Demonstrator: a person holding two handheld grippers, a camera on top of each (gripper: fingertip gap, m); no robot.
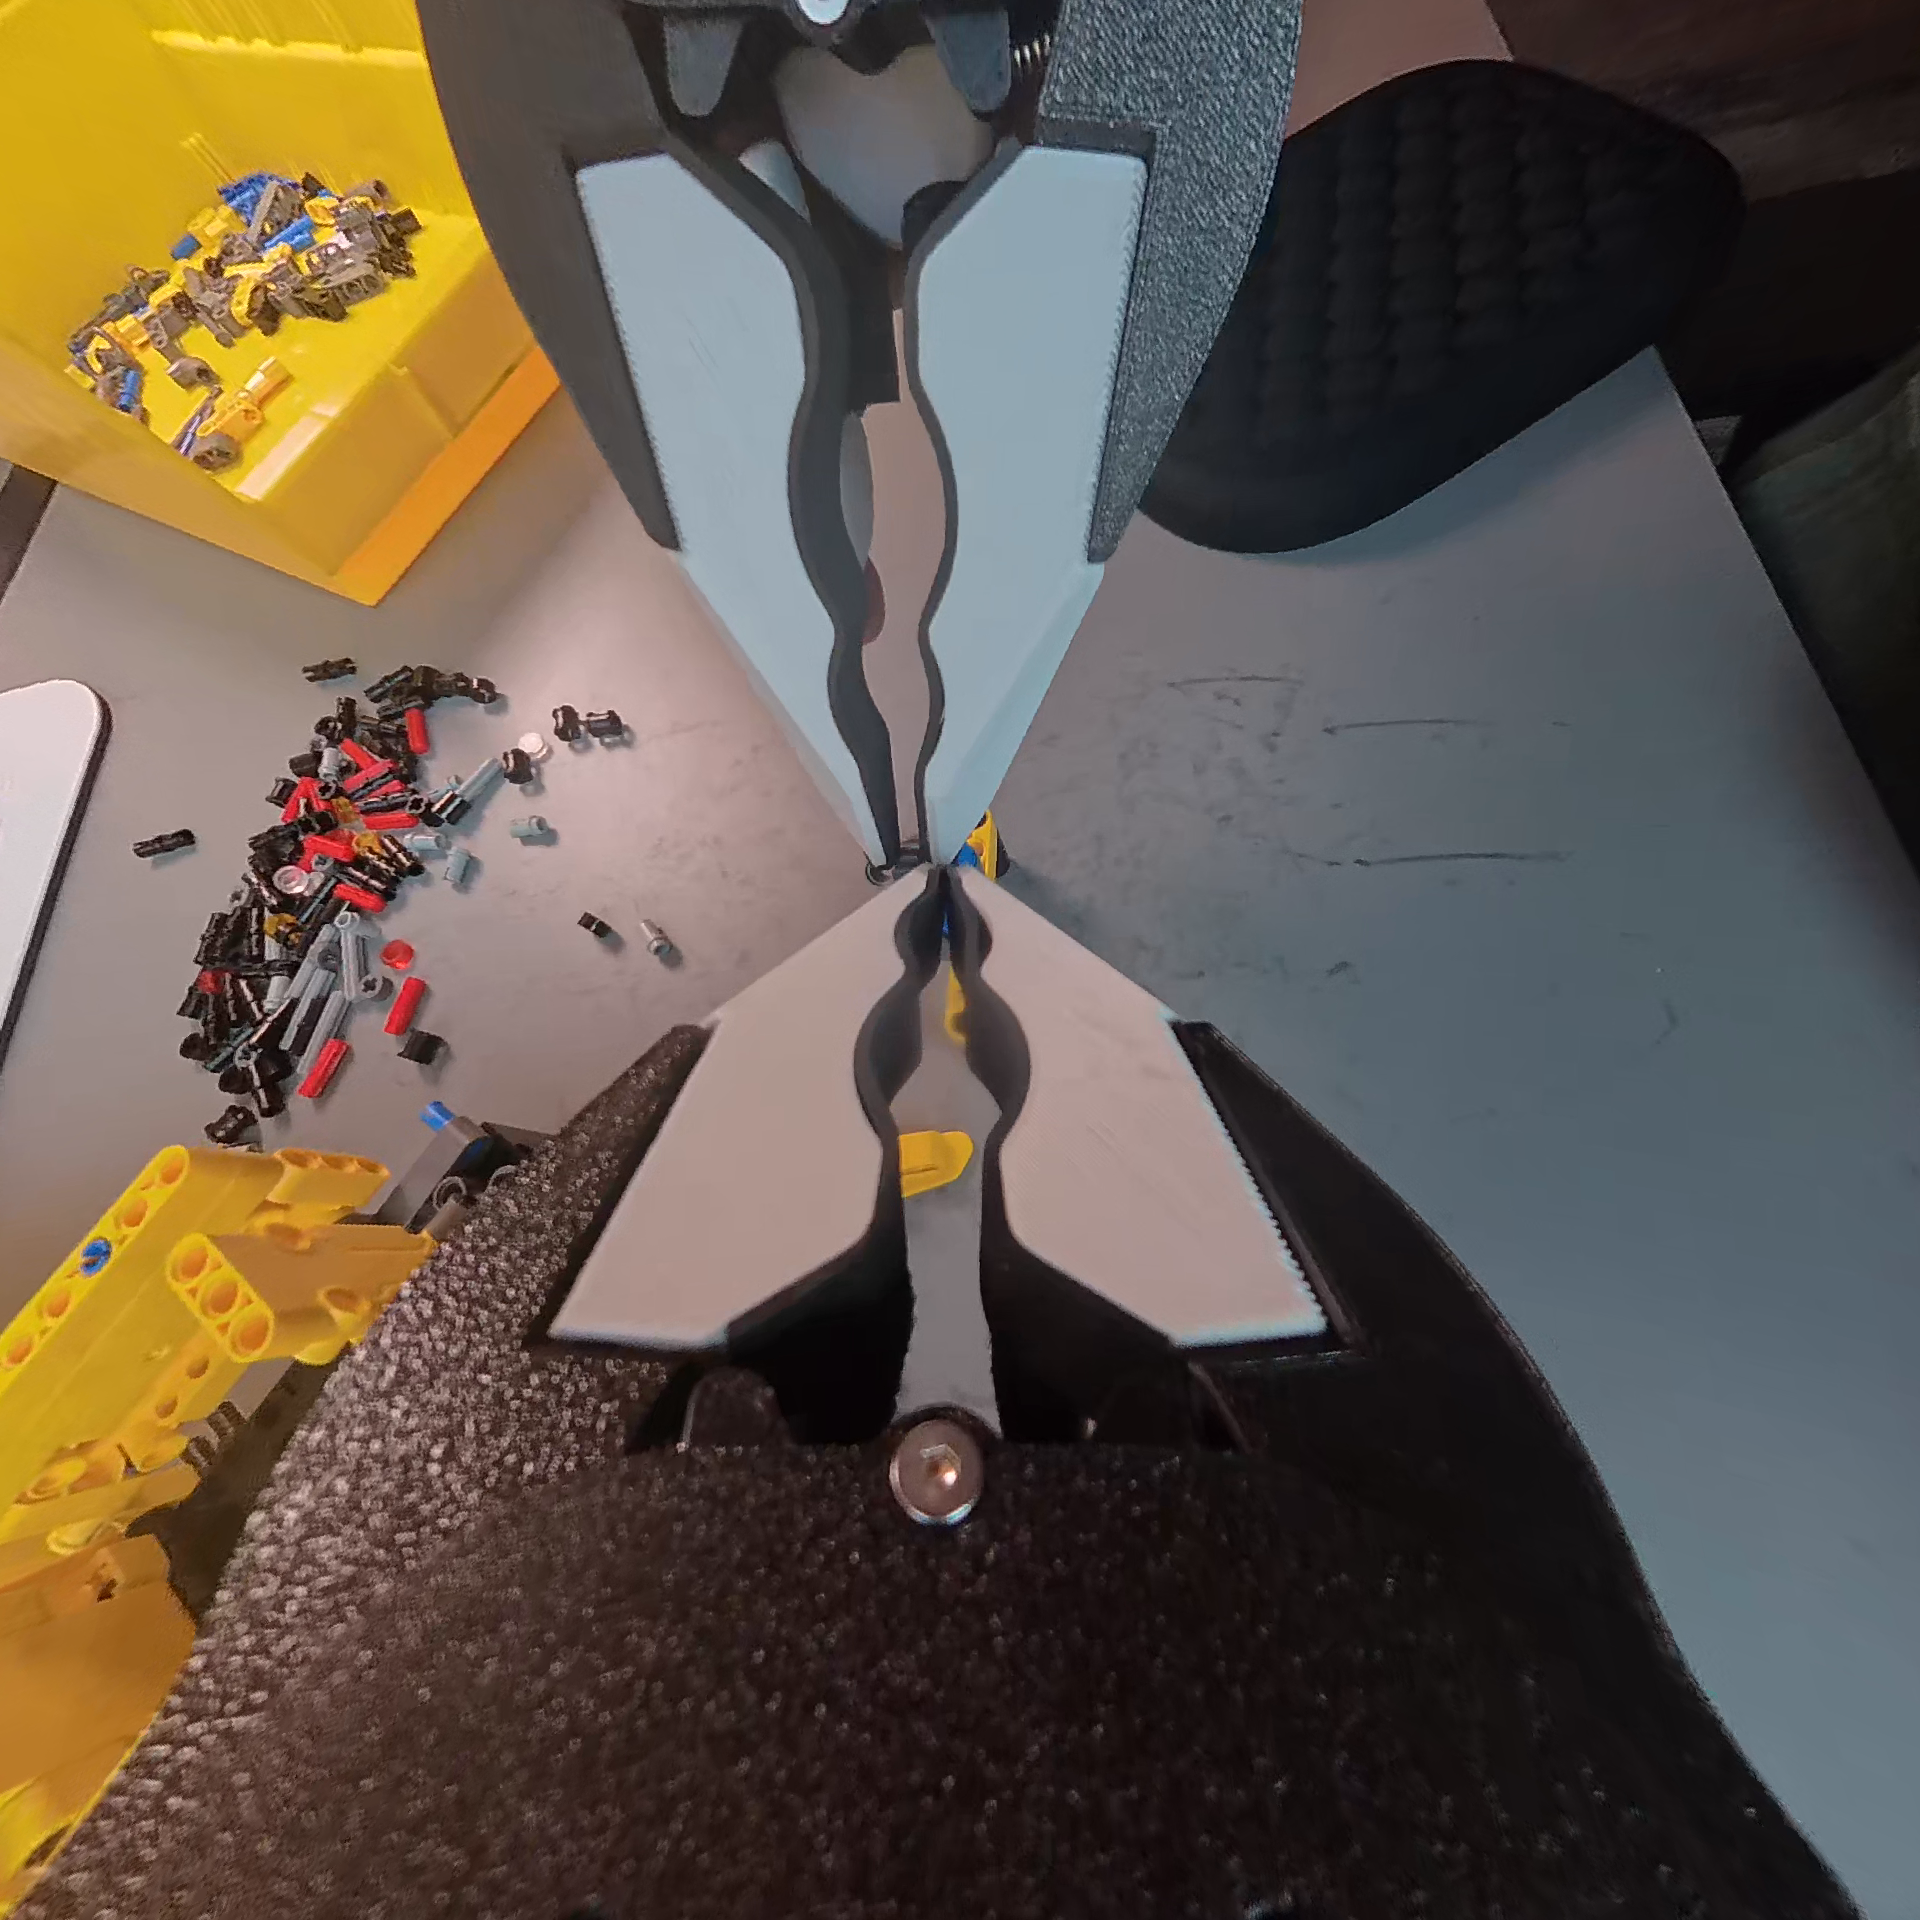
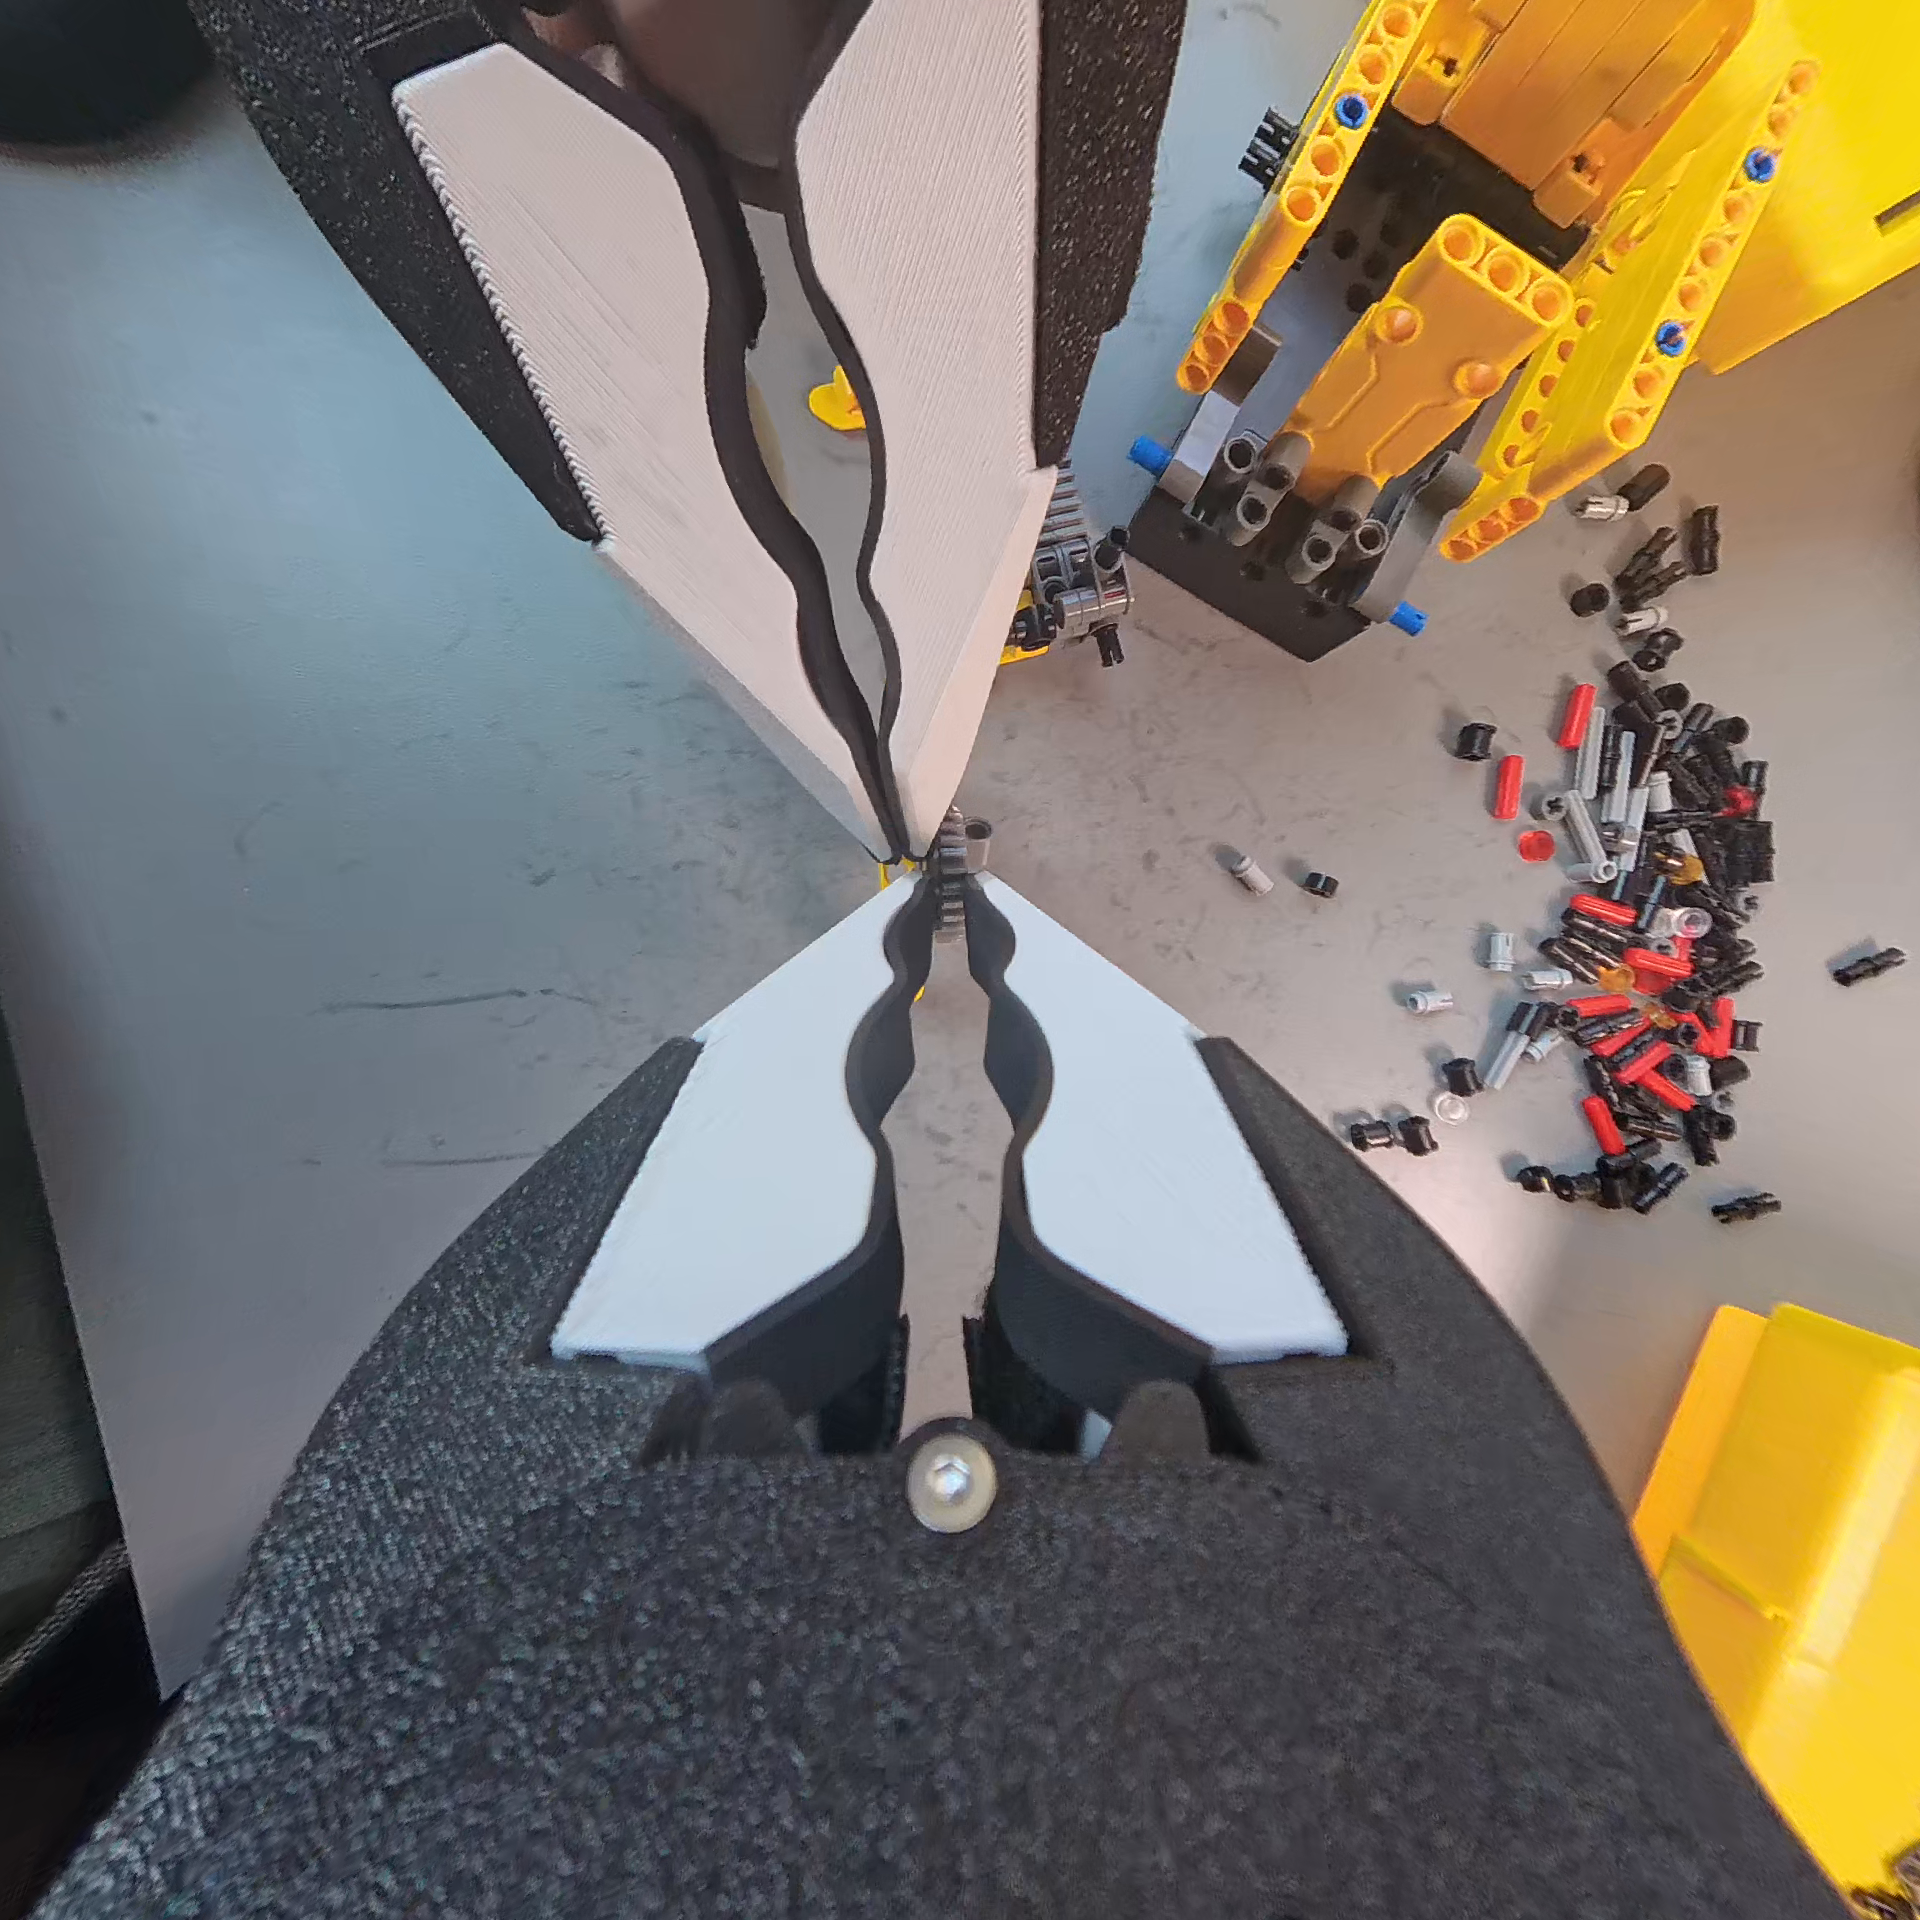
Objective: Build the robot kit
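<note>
We see the left gripper [image 1: 940, 883] pinched on a yellow piece [image 1: 954, 997] and the right gripper [image 2: 948, 883] clamped on a dark gear [image 2: 948, 894], tips meeting above the table [image 2: 312, 727], possibly touching, beside loose pins [image 2: 1652, 935].

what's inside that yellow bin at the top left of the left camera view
The yellow bin holds a heap of small building pieces: yellow, blue, grey and black. Its right side is hidden behind the other gripper, so anything there cannot be seen.

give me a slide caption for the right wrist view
Two grippers meet tip to tip over a grey table, the right gripper pinching a small dark gear beside loose pins.
</note>
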